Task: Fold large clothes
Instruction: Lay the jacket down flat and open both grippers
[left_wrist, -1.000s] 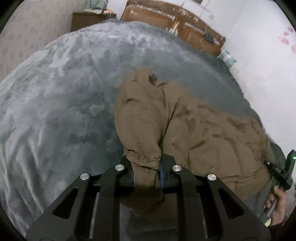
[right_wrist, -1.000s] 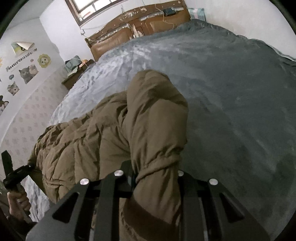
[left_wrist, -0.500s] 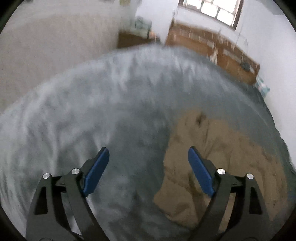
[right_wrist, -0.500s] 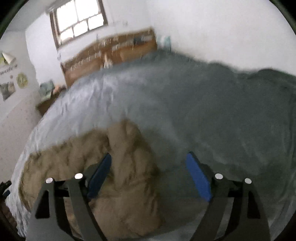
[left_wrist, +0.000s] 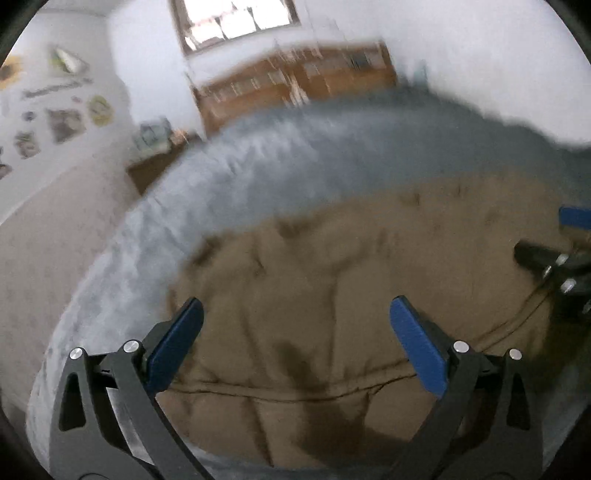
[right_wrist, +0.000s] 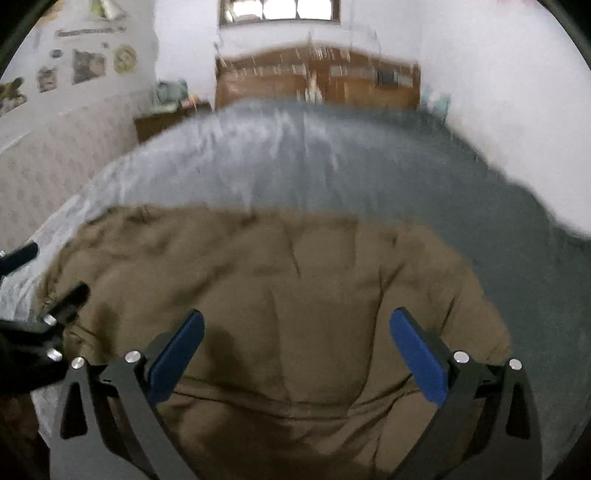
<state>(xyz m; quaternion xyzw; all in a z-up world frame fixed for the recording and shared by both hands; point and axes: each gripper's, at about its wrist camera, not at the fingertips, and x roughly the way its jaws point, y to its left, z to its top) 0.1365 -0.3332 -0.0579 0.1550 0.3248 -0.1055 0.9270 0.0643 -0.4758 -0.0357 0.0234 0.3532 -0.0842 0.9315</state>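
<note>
Coat (left_wrist: 332, 295): brown, lying loose on grey bed (left_wrist: 295, 155); a second ago each sleeve was clamped. Left tongs (left_wrist: 295, 343) and right tongs (right_wrist: 295, 343): jaws opening wide, empty, above coat.

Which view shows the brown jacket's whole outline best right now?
The right wrist view: the brown jacket lies nearly centred on the grey blanket, its far and side edges visible. In the left wrist view the jacket runs toward the frame's right edge, behind the other gripper.
</note>
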